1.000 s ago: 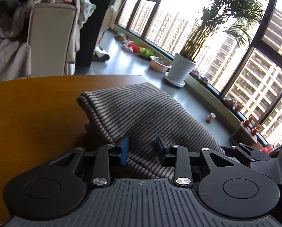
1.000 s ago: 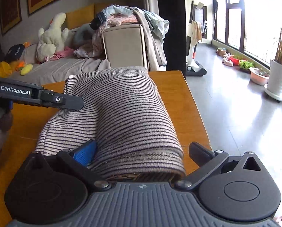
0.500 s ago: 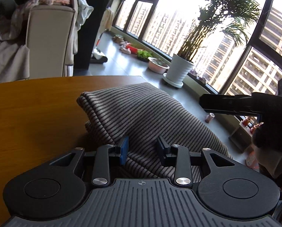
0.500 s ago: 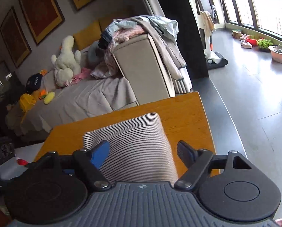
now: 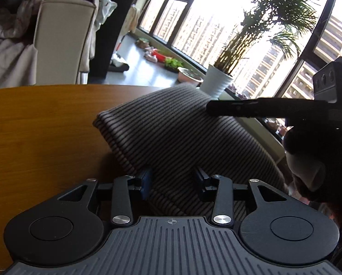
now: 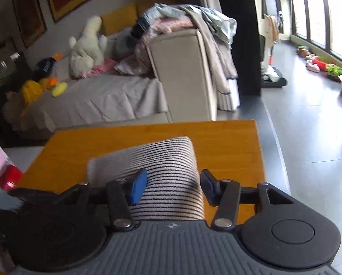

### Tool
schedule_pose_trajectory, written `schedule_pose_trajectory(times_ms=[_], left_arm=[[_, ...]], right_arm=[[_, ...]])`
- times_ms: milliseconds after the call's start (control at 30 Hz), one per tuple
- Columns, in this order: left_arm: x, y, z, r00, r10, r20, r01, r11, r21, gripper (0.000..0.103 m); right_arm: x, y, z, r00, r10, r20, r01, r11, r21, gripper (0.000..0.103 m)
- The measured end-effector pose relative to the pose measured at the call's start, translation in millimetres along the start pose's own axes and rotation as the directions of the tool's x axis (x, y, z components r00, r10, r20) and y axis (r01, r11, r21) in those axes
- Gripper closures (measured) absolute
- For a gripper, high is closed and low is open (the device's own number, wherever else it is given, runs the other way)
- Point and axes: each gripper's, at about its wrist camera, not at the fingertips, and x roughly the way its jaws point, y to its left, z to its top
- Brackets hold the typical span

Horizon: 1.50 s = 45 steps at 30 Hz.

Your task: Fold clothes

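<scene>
The warm brown wooden tabletop fills the lower part of my left view, and in the right view it runs out to its far corner before a grey sofa draped with loose clothes. On it lies the folded grey knit garment with thin dark stripes, a thick bundle with its rounded fold edge pointing away from me, near the tabletop's window-side edge.

My left gripper sits low and level at the near end of the garment. Its fingers stand partly open, one on each side of a ridge of the fabric, and I cannot tell whether they pinch it; that spacing matches a second ago.

My right gripper is raised above the garment and looks down along it. Its fingers are spread wide, the striped cloth showing between them without either pad pressing it. A second ago this gripper was down at tabletop level with the bundle bulging between its fingers; now it has lifted clear and the garment looks much smaller in its view. In the left view its black body now reaches in from the right above the garment, held by a dark-gloved hand, where earlier it sat low at the frame edge.
</scene>
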Motion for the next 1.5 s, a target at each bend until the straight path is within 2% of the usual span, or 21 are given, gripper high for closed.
schedule_pose_trajectory(times_ms=[33, 100, 167, 333, 400, 467, 567, 633, 700, 733, 800, 867, 900, 1000, 1100, 1167, 1200, 1333, 1500], left_arm=[[1, -2, 0, 1.000, 0.005, 0.002, -0.005, 1.000, 0.006, 0.059], [2, -6, 0, 1.000, 0.021, 0.003, -0.021, 1.000, 0.022, 0.059], [2, -6, 1, 1.000, 0.023, 0.003, -0.023, 1.000, 0.021, 0.059], [3, -6, 2, 1.000, 0.025, 0.001, -0.025, 1.000, 0.015, 0.059], [4, -5, 2, 1.000, 0.026, 0.000, -0.026, 1.000, 0.012, 0.059], [4, -5, 2, 1.000, 0.027, -0.001, -0.027, 1.000, 0.009, 0.059], [5, -5, 3, 1.000, 0.029, -0.002, -0.029, 1.000, 0.005, 0.058], [5, -8, 2, 0.999, 0.037, -0.001, -0.037, 0.999, 0.014, 0.057], [4, -12, 2, 0.998, 0.058, 0.000, -0.058, 0.998, 0.031, 0.056], [3, -14, 2, 0.998, 0.069, 0.000, -0.069, 0.997, 0.037, 0.056], [-3, -16, 4, 0.996, 0.085, -0.003, -0.085, 0.996, 0.011, 0.056], [-13, -18, 4, 0.996, 0.091, 0.015, -0.091, 0.996, -0.023, 0.043], [-18, -19, 4, 0.995, 0.095, 0.024, -0.094, 0.995, -0.039, 0.042], [-29, -22, -1, 0.997, 0.070, 0.037, -0.067, 0.995, -0.073, 0.045], [-31, -20, -9, 0.998, 0.060, 0.003, -0.059, 0.992, -0.113, 0.050], [-30, -19, -13, 0.998, 0.061, -0.016, -0.063, 0.992, -0.113, 0.050], [-28, -18, -15, 0.997, 0.066, -0.026, -0.069, 0.992, -0.108, 0.050], [-16, -15, -17, 0.996, 0.069, -0.057, -0.075, 0.991, -0.113, 0.048], [-21, -13, -16, 0.996, 0.080, -0.051, -0.085, 0.989, -0.118, 0.041]], right_arm=[[9, -6, -6, 0.999, -0.041, -0.015, 0.041, 0.999, -0.005, 0.044], [18, -21, -19, 0.999, -0.039, -0.006, 0.039, 0.998, 0.045, 0.040], [16, -27, -24, 1.000, -0.029, 0.009, 0.028, 0.995, 0.101, 0.039], [-5, -12, -28, 0.993, -0.087, 0.078, 0.082, 0.995, 0.062, 0.036], [-31, 5, -35, 0.983, -0.092, 0.159, 0.093, 0.996, -0.001, 0.036], [-56, 25, -50, 0.976, -0.052, 0.211, 0.072, 0.994, -0.087, 0.036], [-69, 53, -79, 0.985, 0.005, 0.173, 0.030, 0.979, -0.202, 0.036], [-60, 67, -102, 0.992, -0.038, 0.124, 0.072, 0.958, -0.279, 0.033], [-53, 78, -120, 0.983, -0.084, 0.161, 0.137, 0.924, -0.356, 0.031], [-53, 80, -121, 0.982, -0.090, 0.168, 0.145, 0.924, -0.355, 0.031], [-54, 80, -116, 0.984, -0.089, 0.156, 0.137, 0.936, -0.325, 0.031], [-54, 80, -118, 0.983, -0.093, 0.161, 0.142, 0.934, -0.328, 0.031], [-54, 79, -119, 0.981, -0.095, 0.166, 0.146, 0.934, -0.327, 0.031], [-56, 75, -123, 0.981, -0.087, 0.175, 0.139, 0.941, -0.310, 0.030], [-62, 66, -122, 0.982, -0.059, 0.180, 0.108, 0.954, -0.278, 0.030], [-73, 55, -116, 0.982, -0.020, 0.186, 0.064, 0.971, -0.231, 0.026], [-78, 47, -112, 0.981, -0.007, 0.194, 0.046, 0.979, -0.197, 0.021], [-84, 5, -93, 0.976, -0.027, 0.218, 0.034, 0.999, -0.028, 0.020], [-48, -38, -93, 0.996, 0.021, 0.091, -0.036, 0.986, 0.165, 0.020]])
